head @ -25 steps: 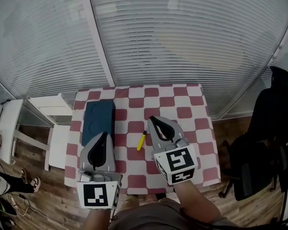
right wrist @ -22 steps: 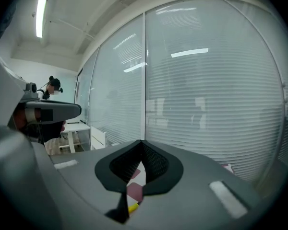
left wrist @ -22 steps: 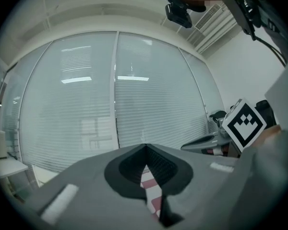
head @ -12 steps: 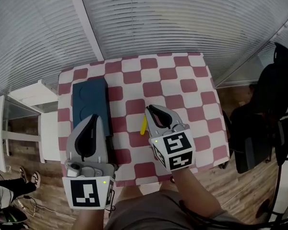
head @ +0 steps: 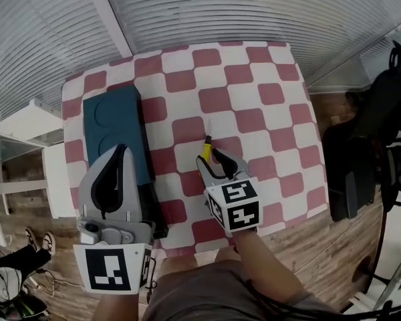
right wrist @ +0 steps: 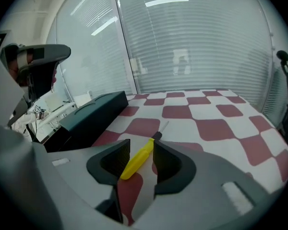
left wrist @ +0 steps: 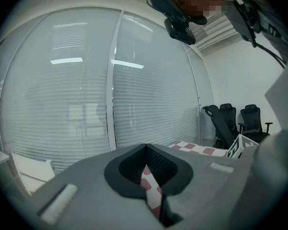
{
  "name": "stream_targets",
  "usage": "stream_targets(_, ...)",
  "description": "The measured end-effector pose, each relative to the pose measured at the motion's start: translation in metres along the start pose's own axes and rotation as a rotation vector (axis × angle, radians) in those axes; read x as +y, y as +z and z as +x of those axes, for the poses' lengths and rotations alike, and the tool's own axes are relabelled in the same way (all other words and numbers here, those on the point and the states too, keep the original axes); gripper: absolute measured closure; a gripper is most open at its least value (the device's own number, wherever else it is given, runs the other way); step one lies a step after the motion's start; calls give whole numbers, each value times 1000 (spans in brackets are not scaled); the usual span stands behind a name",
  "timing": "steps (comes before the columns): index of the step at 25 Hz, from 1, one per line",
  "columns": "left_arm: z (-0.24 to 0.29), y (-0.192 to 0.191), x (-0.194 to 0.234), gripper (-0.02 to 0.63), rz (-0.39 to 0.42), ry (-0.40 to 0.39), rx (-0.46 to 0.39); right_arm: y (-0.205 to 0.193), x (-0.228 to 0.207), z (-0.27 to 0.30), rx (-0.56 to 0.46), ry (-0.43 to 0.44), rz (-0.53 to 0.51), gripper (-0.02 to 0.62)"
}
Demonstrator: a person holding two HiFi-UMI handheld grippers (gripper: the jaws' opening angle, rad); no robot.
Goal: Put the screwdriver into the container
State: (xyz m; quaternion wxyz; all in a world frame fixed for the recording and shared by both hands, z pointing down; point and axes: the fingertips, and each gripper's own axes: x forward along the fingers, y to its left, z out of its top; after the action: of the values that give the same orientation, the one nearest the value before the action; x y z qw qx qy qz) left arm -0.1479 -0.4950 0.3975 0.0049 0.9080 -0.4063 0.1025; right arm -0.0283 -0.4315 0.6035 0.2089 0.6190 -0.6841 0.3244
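A screwdriver [head: 205, 150] with a yellow handle [right wrist: 138, 159] lies on the red-and-white checkered table [head: 254, 92], its thin shaft pointing away from me. My right gripper [head: 211, 159] is low over it. Its jaws have just been opening and now stand open, one on each side of the handle [right wrist: 140, 146], without pressing it. The container [head: 110, 126] is a dark teal box with its lid closed on the table's left side, also seen in the right gripper view [right wrist: 93, 111]. My left gripper [head: 120, 150] hovers over the box's near end, shut and empty [left wrist: 145, 147].
Window blinds [head: 254, 5] run along the table's far side. A white side table [head: 27, 120] stands to the left. Black office chairs [head: 377, 139] stand on the wooden floor to the right.
My right gripper dropped to the table and opened its jaws around the screwdriver's handle. My left gripper moved forward and down over the container's near end. The head view tilted closer to the table.
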Motion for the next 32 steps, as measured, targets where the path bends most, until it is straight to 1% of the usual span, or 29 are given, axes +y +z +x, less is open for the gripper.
stream_targets(4, 1, -4, 2, 606, -7, -12, 0, -11, -2, 8, 44, -17, 13, 411)
stream_targets(8, 3, -5, 6, 606, -14, -15, 0, -13, 1, 14, 55, -13, 29, 406)
stream_targets(15, -1, -4, 12, 606, -19, -6, -3, -17, 9, 17, 116, 3, -7, 414)
stream_targets(19, -3, -3, 13, 606, -21, 2, -3, -18, 7, 15, 129, 10, -2, 442)
stream_targets(21, -5, -4, 12, 606, -25, 4, 0, -20, 5, 14, 136, 9, -6, 496)
stream_targets(23, -6, -3, 11, 606, -25, 7, -2, -20, 4, 14, 140, 12, -11, 497)
stream_targets(27, -10, 1, 9, 606, -15, 25, -15, -17, 5, 11, 112, 23, -14, 499)
stream_targets(32, -18, 6, 4, 606, -13, 45, -26, 13, 16, -8, 9, 61, -45, 499)
